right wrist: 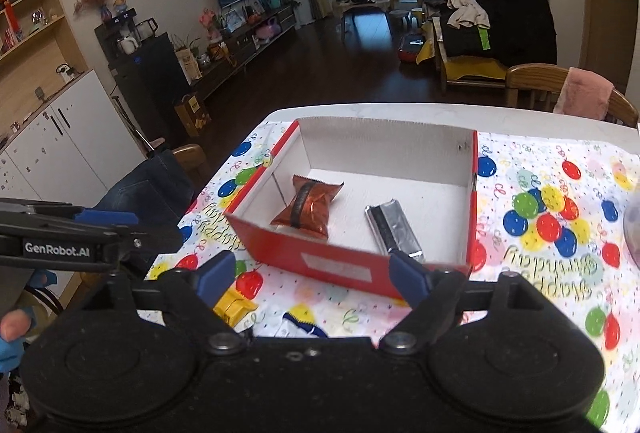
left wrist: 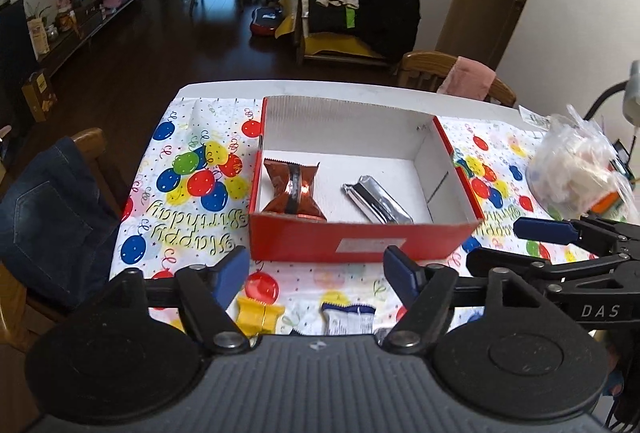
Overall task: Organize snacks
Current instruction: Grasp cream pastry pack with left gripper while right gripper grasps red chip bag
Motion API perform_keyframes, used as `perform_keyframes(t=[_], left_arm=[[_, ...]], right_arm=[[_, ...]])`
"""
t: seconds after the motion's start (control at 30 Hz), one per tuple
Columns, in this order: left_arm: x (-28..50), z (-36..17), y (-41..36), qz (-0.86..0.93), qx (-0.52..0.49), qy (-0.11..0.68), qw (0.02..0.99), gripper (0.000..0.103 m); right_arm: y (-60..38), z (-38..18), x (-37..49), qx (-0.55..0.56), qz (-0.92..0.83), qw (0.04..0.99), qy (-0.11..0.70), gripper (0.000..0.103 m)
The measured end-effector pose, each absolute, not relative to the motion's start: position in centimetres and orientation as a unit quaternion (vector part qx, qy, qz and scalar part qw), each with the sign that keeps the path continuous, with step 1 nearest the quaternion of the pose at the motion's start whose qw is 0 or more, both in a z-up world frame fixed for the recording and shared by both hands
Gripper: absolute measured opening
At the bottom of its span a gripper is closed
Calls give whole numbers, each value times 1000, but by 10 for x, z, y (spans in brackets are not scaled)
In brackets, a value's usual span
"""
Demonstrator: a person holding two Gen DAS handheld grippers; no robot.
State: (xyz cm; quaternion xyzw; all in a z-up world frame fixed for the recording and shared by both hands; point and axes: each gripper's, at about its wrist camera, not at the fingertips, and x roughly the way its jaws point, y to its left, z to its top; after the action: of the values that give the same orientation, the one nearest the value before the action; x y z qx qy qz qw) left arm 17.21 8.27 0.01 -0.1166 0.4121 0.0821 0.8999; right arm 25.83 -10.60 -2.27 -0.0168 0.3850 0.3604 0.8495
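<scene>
Both tools spread, empty: left tool (left wrist: pixel 316 269), right tool (right wrist: pixel 308 275); box (left wrist: pixel 360 245) holds two snacks.

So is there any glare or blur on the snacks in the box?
Left wrist view: bright glints on the red packet, sheen on the silver bar, both sharp. Right wrist view: the bar shines too, and the box front edge looks slightly smeared.

Beside the red box (left wrist: pixel 360 233), the tablecloth (left wrist: pixel 192 233) reads "Happy Birthday". My right gripper (left wrist: pixel 532 245) bears "DAS"; my left gripper (right wrist: pixel 120 225) bears "GenRobot.AI".
</scene>
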Motion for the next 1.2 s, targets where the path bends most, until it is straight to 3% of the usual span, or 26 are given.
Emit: perform_keyframes(t=[0.07, 0.13, 0.2, 0.83, 1.2], left_arm=[[162, -4, 84, 82, -113, 411, 901, 80], [154, -10, 87, 79, -114, 414, 900, 80], [146, -17, 89, 78, -111, 419, 898, 81], [108, -121, 94, -1, -87, 516, 852, 81], [109, -154, 97, -57, -110, 551, 825, 81]], right_arm=[[-106, -26, 248, -15, 358, 851, 383, 89], [-108, -31, 237, -7, 350, 855, 383, 99], [-108, -37, 228, -1, 343, 858, 381, 103], [-104, -149, 179, -75, 288, 809, 506, 103], [-100, -181, 177, -82, 272, 785, 550, 102]])
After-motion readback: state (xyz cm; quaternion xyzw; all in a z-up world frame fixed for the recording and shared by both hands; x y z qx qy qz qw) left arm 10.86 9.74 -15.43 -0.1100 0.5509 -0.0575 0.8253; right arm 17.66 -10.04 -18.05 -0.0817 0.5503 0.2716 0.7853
